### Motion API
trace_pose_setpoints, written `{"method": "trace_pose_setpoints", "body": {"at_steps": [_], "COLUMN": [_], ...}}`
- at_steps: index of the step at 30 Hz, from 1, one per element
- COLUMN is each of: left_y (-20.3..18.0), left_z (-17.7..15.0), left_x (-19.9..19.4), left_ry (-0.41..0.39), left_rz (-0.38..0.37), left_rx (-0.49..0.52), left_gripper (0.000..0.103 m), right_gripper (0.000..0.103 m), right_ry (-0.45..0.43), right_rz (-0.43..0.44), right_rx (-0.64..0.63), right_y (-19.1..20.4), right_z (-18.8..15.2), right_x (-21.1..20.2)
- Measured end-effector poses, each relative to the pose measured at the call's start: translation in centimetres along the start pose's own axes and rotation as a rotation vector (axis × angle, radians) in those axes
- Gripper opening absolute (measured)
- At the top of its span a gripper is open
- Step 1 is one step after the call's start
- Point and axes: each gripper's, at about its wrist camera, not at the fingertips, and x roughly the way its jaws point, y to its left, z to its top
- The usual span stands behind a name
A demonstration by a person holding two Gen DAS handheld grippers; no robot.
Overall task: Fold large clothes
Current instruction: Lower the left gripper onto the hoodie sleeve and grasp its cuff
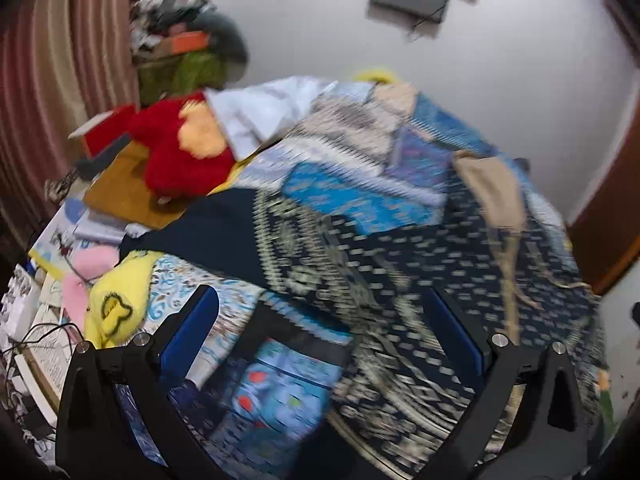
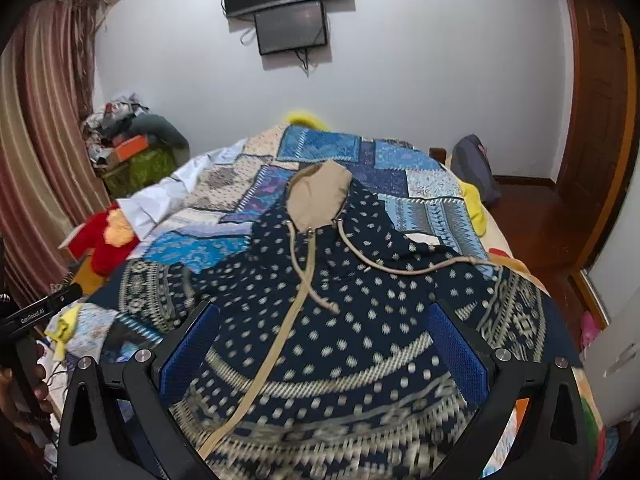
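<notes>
Two wrist views over a bed. A large navy hooded garment [image 2: 360, 300], printed with pale dots and banded geometric borders, lay spread front-up across the patchwork bedspread [image 2: 320, 148]. Its beige-lined hood [image 2: 318, 196] pointed toward the far wall, and two beige drawstrings [image 2: 298, 264] trailed down the chest, crossing near the middle. A patterned sleeve [image 2: 148, 292] extended toward the left edge of the bed.

The right tongs [image 2: 322, 332] stood wide apart above the lower body of the garment, the blue pads [image 2: 188, 344] clear of the cloth and gripping nothing. At the left edge of that view a hand [image 2: 24, 376] held the dark handle of the other tool.

The left tongs [image 1: 320, 320] were likewise spread wide and empty, hovering over the garment's left portion. This view was motion-blurred, so whether the pads [image 1: 192, 320] brushed the fabric could not be told with certainty. The beige hood [image 1: 492, 188] appeared at upper right.

Beside the bed lay a red plush toy [image 1: 176, 160] and a yellow cloth [image 1: 116, 292]. A striped curtain [image 2: 44, 152] hung at left, two dark screens [image 2: 288, 0] were mounted on the white wall, and a wooden door [image 2: 596, 120] stood at right.
</notes>
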Motion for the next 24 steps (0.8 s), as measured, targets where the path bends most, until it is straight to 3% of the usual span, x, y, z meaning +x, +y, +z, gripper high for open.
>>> {"method": "trace_pose_setpoints", "body": {"at_steps": [4,11,13,19,21,23,24], "left_y": [2.0,5.3,5.9,7.7,8.5,9.1,9.1], "left_z": [0.8,1.3,1.3,2.6,3.1,3.7,3.9], "left_x": [4.5,11.0,12.5,14.6,15.2,15.5,15.5], "left_ry": [0.099,0.279,0.318,0.276,0.265,0.25,0.243], "left_rz": [-0.003,-0.149,-0.18,-0.195,-0.187,-0.145,-0.117], "left_rx": [-0.031,-0.2,-0.251,-0.329,-0.362,-0.371,-0.359], "left_gripper": [0.103,0.103,0.098,0.096,0.087,0.071,0.058], "right_gripper": [0.103,0.103,0.103,0.103,0.103,0.103,0.103], "right_ry": [0.066,0.223,0.276,0.383,0.413,0.445,0.461], "right_rz": [0.006,0.055,0.078,0.155,0.163,0.184,0.193], "right_rx": [-0.027,-0.076,-0.079,-0.115,-0.13,-0.134,-0.133], "right_y": [-0.2,-0.2,0.0,1.7,2.5,3.2,3.5], "right_z": [1.4,2.6,2.7,2.7,2.5,2.2,2.0], "right_x": [5.1,13.8,16.3,21.4,22.8,23.9,24.4]}}
